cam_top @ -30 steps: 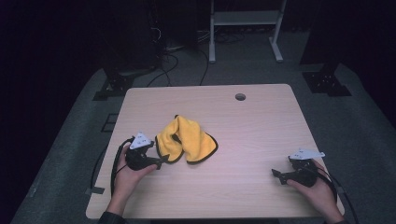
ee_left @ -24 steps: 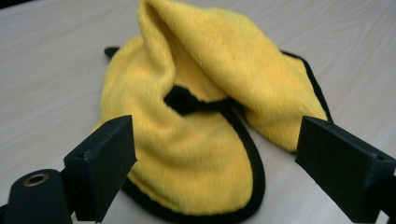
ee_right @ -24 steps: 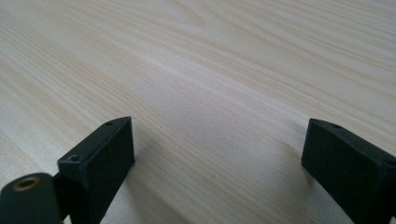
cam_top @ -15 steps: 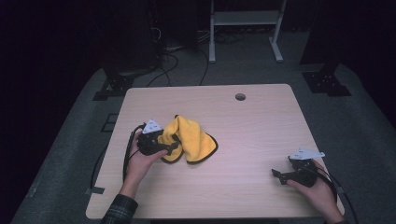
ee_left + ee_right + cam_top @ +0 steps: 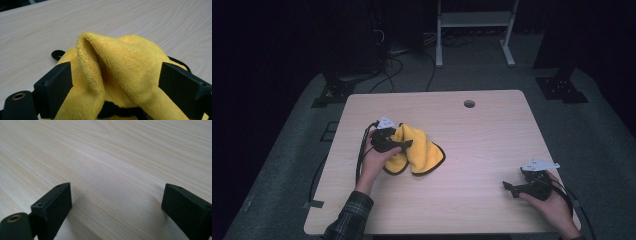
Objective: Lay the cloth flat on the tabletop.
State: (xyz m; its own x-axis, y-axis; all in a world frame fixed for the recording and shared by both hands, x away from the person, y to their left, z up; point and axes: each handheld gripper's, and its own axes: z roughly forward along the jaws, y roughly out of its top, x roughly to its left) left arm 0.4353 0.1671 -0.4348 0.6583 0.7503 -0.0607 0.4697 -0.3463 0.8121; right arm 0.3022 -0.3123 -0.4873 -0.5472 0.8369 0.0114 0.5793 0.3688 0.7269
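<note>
Left tool (image 5: 115,82): open wide, yellow cloth (image 5: 417,150) between jaws, not pinched yet | right tool (image 5: 117,202): open, resting on counter (image 5: 492,130) | grab and folding left.

The cloth (image 5: 120,70) was fluffy yellow terry with a black sewn hem. The table (image 5: 492,145) looked like pale matt wood grain, smooth. The left gripper (image 5: 115,82) jaws were matt black plastic.

A dim lab or recording studio — bare wooden table (image 5: 492,145), floor cables (image 5: 399,65), black stand bases (image 5: 560,89).
</note>
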